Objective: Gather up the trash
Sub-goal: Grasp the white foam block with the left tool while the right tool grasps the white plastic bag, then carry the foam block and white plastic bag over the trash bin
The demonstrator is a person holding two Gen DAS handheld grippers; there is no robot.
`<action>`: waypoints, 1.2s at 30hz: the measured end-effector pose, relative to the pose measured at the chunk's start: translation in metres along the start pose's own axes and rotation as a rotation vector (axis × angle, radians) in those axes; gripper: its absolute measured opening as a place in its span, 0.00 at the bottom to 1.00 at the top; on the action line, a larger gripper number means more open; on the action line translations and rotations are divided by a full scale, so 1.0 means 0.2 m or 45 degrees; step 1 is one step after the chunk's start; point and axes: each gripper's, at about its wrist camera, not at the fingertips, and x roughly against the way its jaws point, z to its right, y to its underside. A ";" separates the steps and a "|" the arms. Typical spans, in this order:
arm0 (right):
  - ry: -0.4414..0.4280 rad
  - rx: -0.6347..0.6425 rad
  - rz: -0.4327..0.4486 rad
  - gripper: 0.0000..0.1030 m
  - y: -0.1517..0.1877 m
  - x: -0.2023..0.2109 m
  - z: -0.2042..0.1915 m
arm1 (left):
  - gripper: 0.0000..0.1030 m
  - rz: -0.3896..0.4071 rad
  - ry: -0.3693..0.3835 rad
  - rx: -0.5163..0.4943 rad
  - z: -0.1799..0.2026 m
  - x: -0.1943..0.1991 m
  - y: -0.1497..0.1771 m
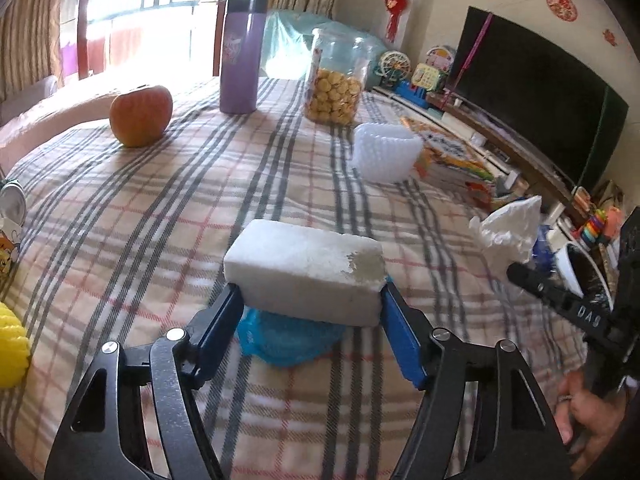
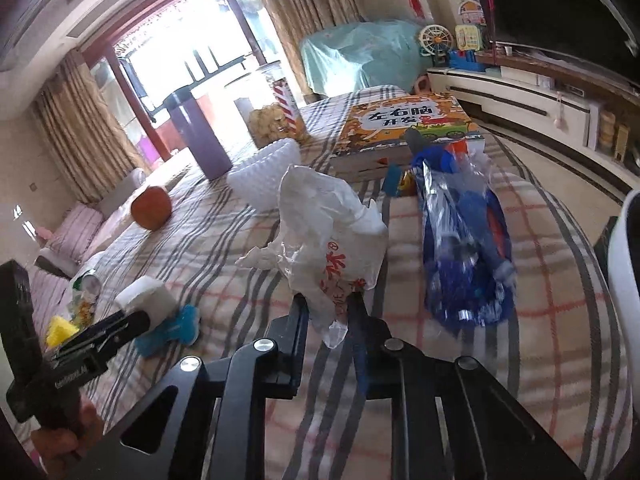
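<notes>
A white foam block point(image 1: 304, 276) rests on the plaid-covered table, partly over a blue crumpled piece point(image 1: 288, 338). My left gripper point(image 1: 312, 300) is shut on the block, its blue pads pressed against the two ends. The right wrist view shows the same grip at the lower left. A crumpled white plastic bag point(image 2: 328, 232) with red print stands up between the fingers of my right gripper point(image 2: 328, 298), which is shut on its lower end. A blue snack wrapper point(image 2: 464, 248) lies just right of the bag. A white foam net sleeve point(image 1: 386, 152) sits farther back.
An orange fruit point(image 1: 140, 114), a purple flask point(image 1: 240, 54) and a cookie jar point(image 1: 334, 80) stand at the table's far side. A children's book point(image 2: 404, 128) lies at the back right. A white bin point(image 2: 624, 260) stands off the right edge. A yellow object point(image 1: 12, 344) sits at the left.
</notes>
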 end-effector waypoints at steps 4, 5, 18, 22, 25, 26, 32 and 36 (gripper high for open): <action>-0.034 -0.006 -0.003 0.19 0.07 0.09 0.01 | 0.67 0.019 0.059 -0.010 0.07 0.08 0.03; -0.040 -0.013 -0.004 0.19 0.08 0.12 0.01 | 0.67 0.021 0.076 -0.023 0.10 0.10 0.04; 0.002 -0.097 0.036 0.19 0.24 0.44 0.19 | 0.67 -0.047 0.249 -0.179 0.47 0.15 0.19; 0.015 -0.120 0.059 0.19 0.27 0.54 0.24 | 0.67 -0.058 0.279 -0.226 0.57 0.15 0.22; 0.021 -0.138 0.071 0.19 0.29 0.58 0.27 | 0.67 -0.062 0.300 -0.260 0.65 0.16 0.24; 0.025 -0.143 0.075 0.19 0.30 0.60 0.29 | 0.67 -0.064 0.307 -0.270 0.67 0.17 0.25; 0.051 -0.174 0.096 0.19 0.33 0.69 0.36 | 0.67 -0.075 0.344 -0.315 0.80 0.17 0.27; 0.073 -0.199 0.117 0.19 0.34 0.74 0.42 | 0.67 -0.082 0.358 -0.349 0.87 0.17 0.29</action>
